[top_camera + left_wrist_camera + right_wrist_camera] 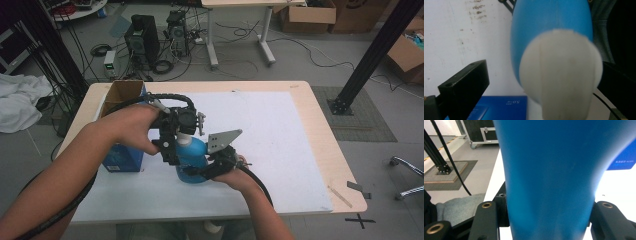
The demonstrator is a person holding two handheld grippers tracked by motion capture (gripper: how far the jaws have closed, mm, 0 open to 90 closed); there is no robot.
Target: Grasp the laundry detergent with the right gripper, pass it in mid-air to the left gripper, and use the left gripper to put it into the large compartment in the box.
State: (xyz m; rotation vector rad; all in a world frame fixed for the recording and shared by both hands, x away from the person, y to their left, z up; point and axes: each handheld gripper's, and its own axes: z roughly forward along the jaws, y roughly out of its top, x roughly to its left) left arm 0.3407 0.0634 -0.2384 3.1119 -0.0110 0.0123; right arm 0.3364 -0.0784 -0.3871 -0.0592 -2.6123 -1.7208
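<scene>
High view: blue bottle [192, 152] upright on the white mat of the table [320, 130], near the front edge, just beside a blue carton [122, 161] on its left. Gripped low on the body by the right tongs [202, 172], coming in from the near side. Left tongs [186, 134] lowered over the top of the bottle from above, hand wrapped round the tool.

Right gripper view: both black jaws pressed flat against the blue wall, one on each side. Clenched on the bottle, then, and steadying it.

Left gripper view: white cap [561, 75] close to the lens and blurred, sitting between the two jaws. Left-hand jaw plainly clear of it, with mat showing in the gap; right-hand jaw dark and close to the cap, contact hard to tell. Released, not yet biting.

Judged by this, likely an uncapping job at an early-to-middle stage. Done: bottle stood up, held firm at the base, upper tongs brought into line with the cap. Left: closing on the cap, twisting or pulling it free, lifting it away and setting it down. Cap seemingly in place on the neck, no sign of it loosened.
</scene>
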